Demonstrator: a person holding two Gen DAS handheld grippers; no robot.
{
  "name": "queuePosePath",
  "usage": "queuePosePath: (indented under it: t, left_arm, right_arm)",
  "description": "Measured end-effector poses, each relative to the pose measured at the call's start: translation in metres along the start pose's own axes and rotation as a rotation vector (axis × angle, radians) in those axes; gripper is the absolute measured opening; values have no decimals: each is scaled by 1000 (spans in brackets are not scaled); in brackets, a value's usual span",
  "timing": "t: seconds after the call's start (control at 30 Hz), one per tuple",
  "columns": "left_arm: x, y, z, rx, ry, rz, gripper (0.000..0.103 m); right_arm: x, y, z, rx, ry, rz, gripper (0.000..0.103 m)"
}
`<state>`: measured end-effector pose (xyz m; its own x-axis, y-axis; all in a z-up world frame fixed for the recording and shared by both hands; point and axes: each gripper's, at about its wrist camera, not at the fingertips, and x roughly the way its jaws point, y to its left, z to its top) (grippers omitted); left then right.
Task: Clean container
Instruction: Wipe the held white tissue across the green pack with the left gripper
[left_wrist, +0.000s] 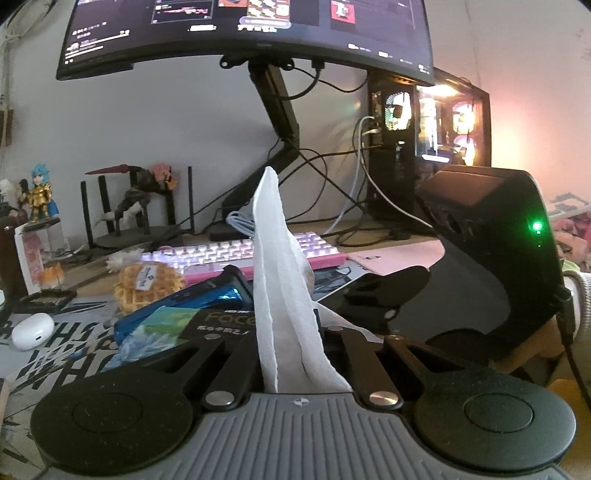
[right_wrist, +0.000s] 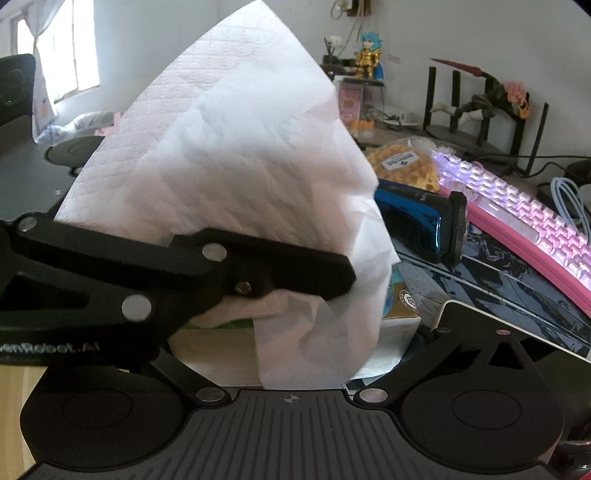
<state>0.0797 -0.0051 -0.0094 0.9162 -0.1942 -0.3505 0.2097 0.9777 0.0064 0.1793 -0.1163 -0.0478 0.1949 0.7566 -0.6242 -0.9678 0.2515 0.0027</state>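
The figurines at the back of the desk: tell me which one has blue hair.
The small figurine in gold armour, standing on a clear box at the far left. The other, pink-haired figurine lunges with a red blade.

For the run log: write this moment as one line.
left gripper: shut on tissue, held upright | right gripper: open, empty

You see a pink keyboard (left_wrist: 236, 254) on the tabletop (left_wrist: 399, 247), a waffle (left_wrist: 147, 286) at its eight o'clock, white earbuds case (left_wrist: 32, 331) further left.
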Motion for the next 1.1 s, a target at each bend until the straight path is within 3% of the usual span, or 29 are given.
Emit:
queuePosePath:
  t: [0.57, 1.1]
  left_arm:
    - [6, 16, 1, -76, -1, 62, 5]
    - [4, 1, 2, -28, 0, 23, 5]
  right_arm:
    - [0, 0, 0, 1, 0, 1, 103]
    - [-1, 0, 0, 1, 0, 0, 103]
